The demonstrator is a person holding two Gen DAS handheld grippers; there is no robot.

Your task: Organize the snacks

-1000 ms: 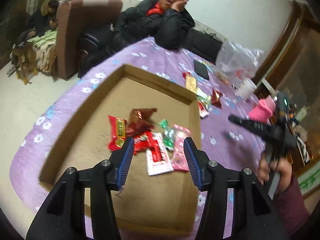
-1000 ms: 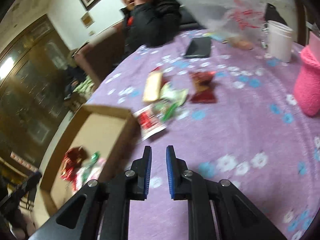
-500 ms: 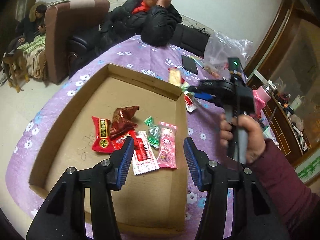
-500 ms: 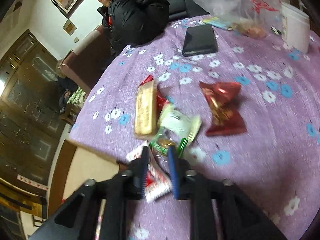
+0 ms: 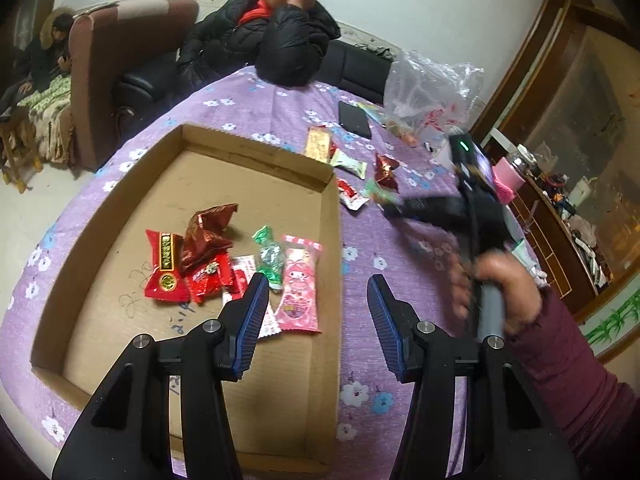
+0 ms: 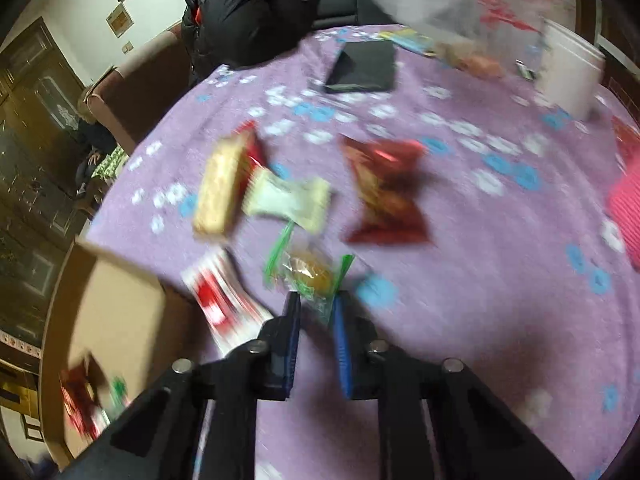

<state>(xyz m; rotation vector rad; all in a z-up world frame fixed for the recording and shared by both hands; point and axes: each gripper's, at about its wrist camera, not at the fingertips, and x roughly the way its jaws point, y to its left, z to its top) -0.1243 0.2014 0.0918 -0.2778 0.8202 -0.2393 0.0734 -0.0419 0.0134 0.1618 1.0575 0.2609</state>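
A shallow cardboard box (image 5: 120,216) lies on the purple flowered tablecloth and holds several snack packets, among them a pink one (image 5: 299,285) and a dark red one (image 5: 206,234). My left gripper (image 5: 318,312) hovers open and empty over the box's right wall. My right gripper (image 6: 316,312) is shut on the lower edge of a clear green-edged candy packet (image 6: 308,272), lifted off the cloth; it also shows in the left wrist view (image 5: 394,206). On the cloth lie a gold bar (image 6: 220,188), a white packet (image 6: 288,200), a dark red packet (image 6: 384,192) and a red-white packet (image 6: 220,300).
A seated person (image 5: 276,28) leans on the table's far edge. A black phone (image 6: 362,66), a white cup (image 6: 570,68), a clear plastic bag (image 5: 428,84) and a pink bottle (image 5: 506,178) stand at the far right. The box corner (image 6: 104,280) is left of my right gripper.
My right gripper has closed on the green-edged candy and pulled back and up with it. The left gripper has drifted slightly right, still open over the box.
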